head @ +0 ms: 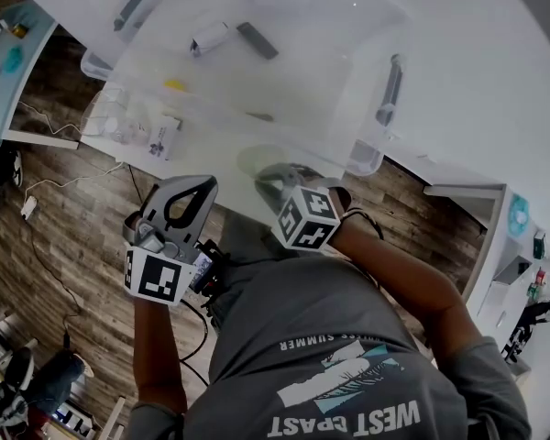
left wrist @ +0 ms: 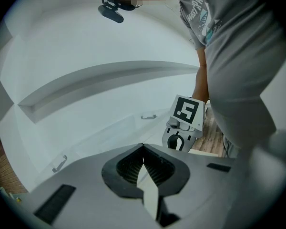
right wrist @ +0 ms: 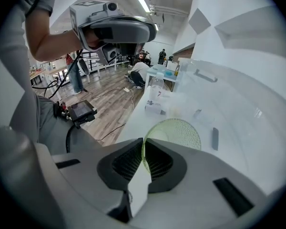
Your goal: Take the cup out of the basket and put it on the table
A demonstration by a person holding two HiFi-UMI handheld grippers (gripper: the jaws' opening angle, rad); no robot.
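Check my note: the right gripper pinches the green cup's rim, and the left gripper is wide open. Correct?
Not quite. The left gripper is shut, jaws together with nothing between them, as the left gripper view shows. The right gripper does pinch the rim of the green cup.

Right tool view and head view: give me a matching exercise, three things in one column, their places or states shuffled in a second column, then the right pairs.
Column one:
1. pale green dotted translucent plastic cup
2. left tool
3. clear plastic basket with grey handles

Column two:
A. standing on the white table
B. jaws together, nothing between them
C. rim gripped in the right tool

Pairs: 1-C, 2-B, 3-A.
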